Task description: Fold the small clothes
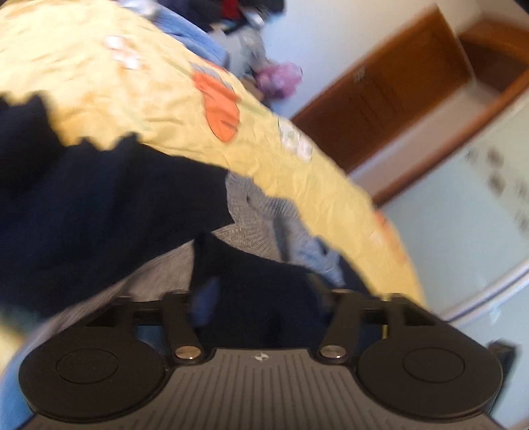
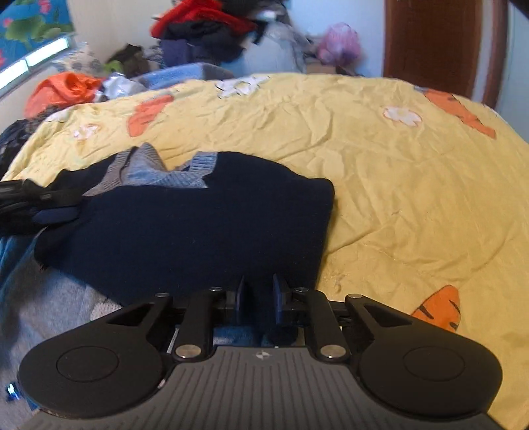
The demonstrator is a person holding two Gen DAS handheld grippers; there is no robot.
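A small navy knit sweater (image 2: 198,218) with a grey-blue ribbed collar (image 2: 165,172) lies on the yellow bedspread (image 2: 380,172). My right gripper (image 2: 259,297) is shut on the sweater's near hem. My left gripper (image 2: 56,211) shows at the far left of the right wrist view, holding the sweater's left edge. In the left wrist view the navy sweater (image 1: 115,205) covers my left gripper (image 1: 261,307), whose fingertips are hidden under the cloth; grey-blue ribbing (image 1: 258,211) shows beyond it. That view is tilted and blurred.
A pile of clothes (image 2: 205,29) lies at the far side of the bed, with an orange garment (image 2: 66,89) at the far left and a pink bag (image 2: 340,43). A brown wooden door (image 2: 433,43) stands behind. Grey fabric (image 2: 49,304) lies at the near left.
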